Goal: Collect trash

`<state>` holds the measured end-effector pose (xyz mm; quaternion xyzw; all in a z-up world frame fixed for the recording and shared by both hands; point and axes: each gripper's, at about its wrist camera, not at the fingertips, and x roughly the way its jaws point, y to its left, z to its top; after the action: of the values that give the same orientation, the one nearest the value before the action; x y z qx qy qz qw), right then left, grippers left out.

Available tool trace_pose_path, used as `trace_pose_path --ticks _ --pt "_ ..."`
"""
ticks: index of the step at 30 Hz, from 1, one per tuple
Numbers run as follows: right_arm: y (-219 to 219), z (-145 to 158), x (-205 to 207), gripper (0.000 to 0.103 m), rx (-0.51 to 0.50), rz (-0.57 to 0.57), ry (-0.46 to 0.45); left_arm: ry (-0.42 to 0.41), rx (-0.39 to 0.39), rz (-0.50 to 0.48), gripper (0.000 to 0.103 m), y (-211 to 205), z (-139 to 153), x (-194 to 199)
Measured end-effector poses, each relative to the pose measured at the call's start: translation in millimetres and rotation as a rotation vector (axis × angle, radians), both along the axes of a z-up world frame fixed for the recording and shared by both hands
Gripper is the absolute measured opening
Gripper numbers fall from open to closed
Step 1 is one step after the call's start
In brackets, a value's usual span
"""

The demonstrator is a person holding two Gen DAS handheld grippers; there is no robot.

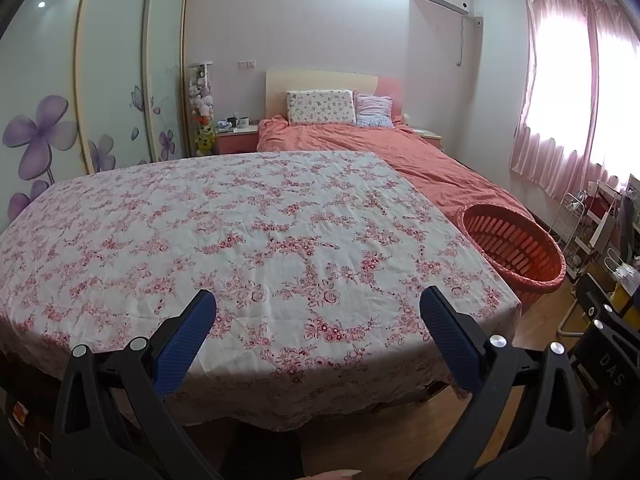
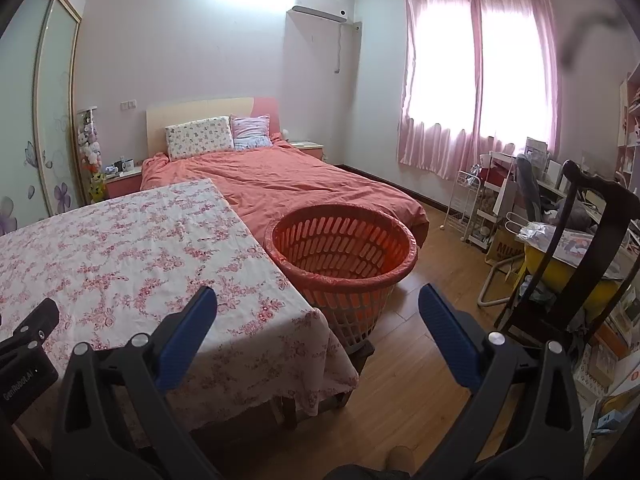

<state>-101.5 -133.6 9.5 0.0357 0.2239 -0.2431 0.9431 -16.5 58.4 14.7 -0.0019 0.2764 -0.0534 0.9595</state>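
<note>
**Empty-handed over a bare tablecloth**

Both the left gripper (image 1: 318, 308) and right gripper (image 2: 318, 306) gaped wide, holding nothing. No trash showed on the floral tablecloth (image 1: 240, 232); the lined orange basket (image 2: 344, 248) stood just beside it. Best scan elsewhere first.

Left wrist: looked across the floral-cloth table (image 1: 256, 232) from its near edge, toward the bed (image 1: 400, 152) | Right wrist: stood off the table's right corner, faced the orange basket (image 2: 344, 248) | Shared: table, basket, bed.
</note>
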Motion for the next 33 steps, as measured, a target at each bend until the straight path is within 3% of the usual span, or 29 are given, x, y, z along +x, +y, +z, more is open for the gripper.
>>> trace_pose_path --ticks 33 --pt "-1.2 -2.7 5.1 0.098 0.008 0.003 0.014 -0.034 0.01 0.024 0.1 -3.9 5.8 -2.1"
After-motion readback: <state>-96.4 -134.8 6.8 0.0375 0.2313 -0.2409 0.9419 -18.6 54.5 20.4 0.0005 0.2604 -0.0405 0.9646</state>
